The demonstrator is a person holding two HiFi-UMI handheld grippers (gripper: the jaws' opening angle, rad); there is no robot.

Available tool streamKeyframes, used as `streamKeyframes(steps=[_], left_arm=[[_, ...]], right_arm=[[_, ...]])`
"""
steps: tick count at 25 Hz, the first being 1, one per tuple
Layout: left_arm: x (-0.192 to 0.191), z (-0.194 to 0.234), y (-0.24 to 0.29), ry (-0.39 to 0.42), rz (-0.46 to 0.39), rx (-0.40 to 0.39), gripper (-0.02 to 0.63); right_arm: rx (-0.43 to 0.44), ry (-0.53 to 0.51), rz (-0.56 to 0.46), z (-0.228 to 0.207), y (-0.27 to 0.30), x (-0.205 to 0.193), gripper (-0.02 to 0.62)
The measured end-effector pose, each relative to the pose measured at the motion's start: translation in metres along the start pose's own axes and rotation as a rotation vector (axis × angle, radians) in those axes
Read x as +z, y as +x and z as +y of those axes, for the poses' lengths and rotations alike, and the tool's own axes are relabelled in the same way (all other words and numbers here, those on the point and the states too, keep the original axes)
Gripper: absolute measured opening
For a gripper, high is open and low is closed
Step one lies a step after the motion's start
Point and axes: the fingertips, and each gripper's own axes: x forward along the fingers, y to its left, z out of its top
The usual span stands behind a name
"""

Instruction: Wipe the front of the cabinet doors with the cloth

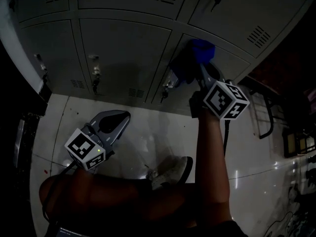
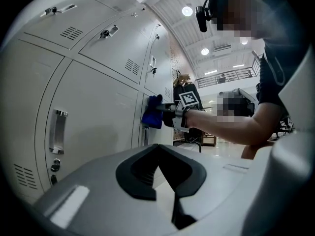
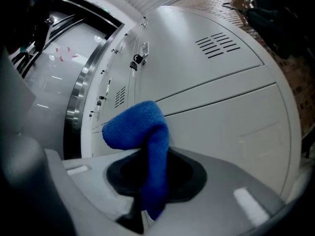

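Note:
A blue cloth (image 1: 203, 50) is pinched in my right gripper (image 1: 197, 67), which is shut on it and holds it up to a grey cabinet door (image 1: 123, 51). In the right gripper view the cloth (image 3: 141, 132) folds over out of the gripper (image 3: 147, 193) close to the door panel (image 3: 221, 122). The left gripper view shows the cloth (image 2: 152, 113) touching the door's edge (image 2: 98, 112), with the right gripper (image 2: 170, 115) behind it. My left gripper (image 1: 120, 117) hangs low over the floor, shut and with nothing in it (image 2: 165, 177).
Lock handles (image 1: 95, 74) stick out from the lower doors. A glossy white floor (image 1: 148, 137) lies below, with the person's shoe (image 1: 171, 172) on it. A black metal frame (image 1: 265, 113) stands at the right, next to the cabinet.

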Motion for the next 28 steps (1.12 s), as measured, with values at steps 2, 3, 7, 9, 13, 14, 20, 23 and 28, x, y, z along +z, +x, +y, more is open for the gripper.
streamKeyframes(steps=[2,3,7,9,13,14,20,23,28], left_arm=[[-0.001,-0.001,0.000,0.002,0.003,0.001,0.006],[-0.002,0.000,0.000,0.003,0.006,0.001,0.006],[-0.004,-0.002,0.000,0.005,0.015,-0.001,0.006],[-0.005,-0.003,0.000,0.004,0.017,-0.003,0.006],[-0.007,-0.005,0.001,0.007,0.024,-0.004,0.006],[-0.007,-0.005,0.001,0.007,0.026,-0.004,0.006],[-0.010,-0.003,0.001,0.006,0.035,0.007,0.006],[-0.010,-0.004,0.002,0.005,0.036,0.006,0.006],[-0.008,-0.004,0.002,-0.005,0.026,0.003,0.006]], right_arm=[[-0.024,-0.003,-0.001,-0.010,-0.007,0.003,0.069],[-0.037,0.000,-0.005,-0.017,-0.011,0.005,0.069],[-0.083,0.026,-0.030,-0.043,-0.030,0.015,0.069],[-0.105,0.027,-0.033,-0.055,-0.037,0.018,0.069],[-0.147,-0.003,-0.022,-0.078,-0.053,0.023,0.069],[-0.160,-0.015,-0.018,-0.084,-0.058,0.023,0.069],[-0.210,-0.019,-0.027,-0.109,-0.073,0.029,0.069],[-0.236,-0.021,-0.032,-0.118,-0.080,0.031,0.069],[-0.290,-0.016,-0.052,-0.135,-0.092,0.034,0.069]])
